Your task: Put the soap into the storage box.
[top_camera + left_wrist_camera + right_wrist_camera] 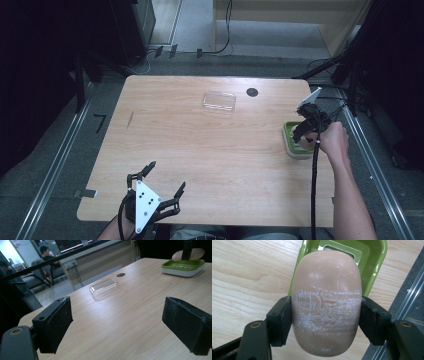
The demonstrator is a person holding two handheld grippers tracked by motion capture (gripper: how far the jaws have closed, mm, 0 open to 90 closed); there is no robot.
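Soap bar, beige, oval, one count [326, 302]: we log it clamped between the two black jaws of the right gripper [326, 320], each pad pressed flat against one of its long sides. Its smooth surface carries bands of whitish scuffing and fine cracks across the middle, and both rounded ends extend past the pads.

Green soap dish with white base, rectangular, one count [377, 263]: we place it directly beyond the bar in the right gripper view, near the right edge of the light wooden table [210, 150]. In the high view the right gripper [306, 131] sits over this dish [288, 136], held by the person's right hand [334, 141]. In the left gripper view the bar [197, 253] appears above the dish [183, 266], not resting in it.

Clear plastic lid, rectangular with rounded corners, one count [219, 101]: it lies alone toward the far side of the table, well apart from the dish.

Dark round disc, one count [252, 92]: set in the tabletop just beyond the lid.

Left gripper, one count [164, 181]: at the near table edge, jaws spread wide, nothing between them.
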